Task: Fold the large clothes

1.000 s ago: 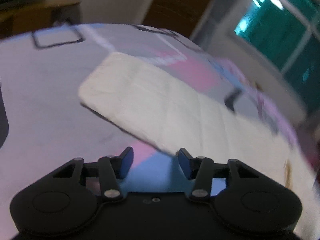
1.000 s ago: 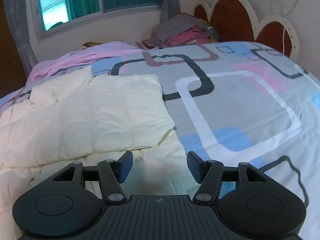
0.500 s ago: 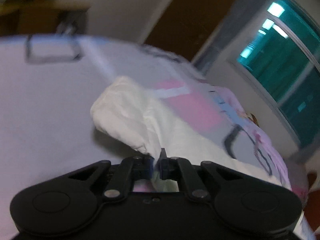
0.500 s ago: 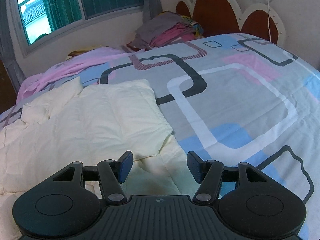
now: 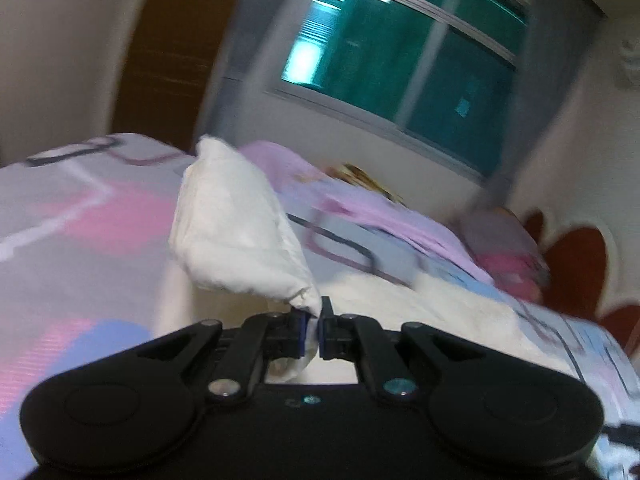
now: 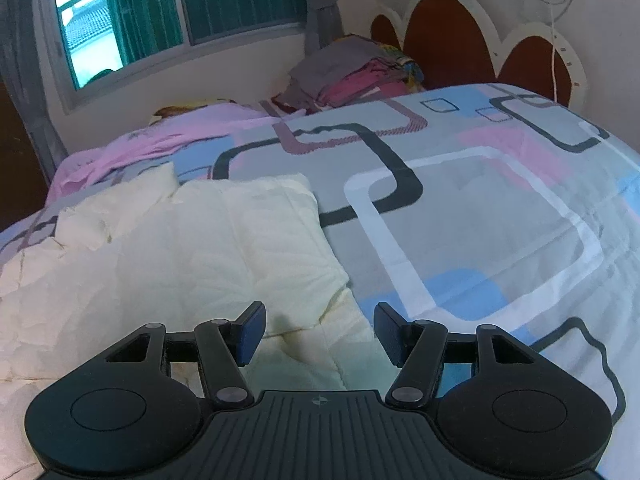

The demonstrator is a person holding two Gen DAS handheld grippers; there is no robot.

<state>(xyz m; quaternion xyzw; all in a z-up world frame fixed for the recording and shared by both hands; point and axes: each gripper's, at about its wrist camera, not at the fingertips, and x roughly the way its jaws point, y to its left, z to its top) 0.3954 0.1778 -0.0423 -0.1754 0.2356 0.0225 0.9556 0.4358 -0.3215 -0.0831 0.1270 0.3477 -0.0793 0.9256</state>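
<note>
Change since earlier: a corner of the cream quilt has been pinched by the left tongs, whose jaws have just been closing with the fabric between them, and that corner has been raised off the bed; the right-wrist view is almost unchanged.
Bed: a patterned sheet of grey, blue and pink is spread over it, and the quilt is carried on its near part.
Quilt: most of it lies flat and already doubled over on the bed; only the lifted corner is held up.
Left tongs: clenched on the quilt corner, with fabric seen bunched between the pads.
Right tongs: released, held just above the quilt's near edge, with nothing gripped.
Step in hand: judged to be the start of a fold, with one corner being carried across.
Next move: the near edge would probably need to be gripped by the right tongs so that both corners travel together and are laid square on the far side.
</note>
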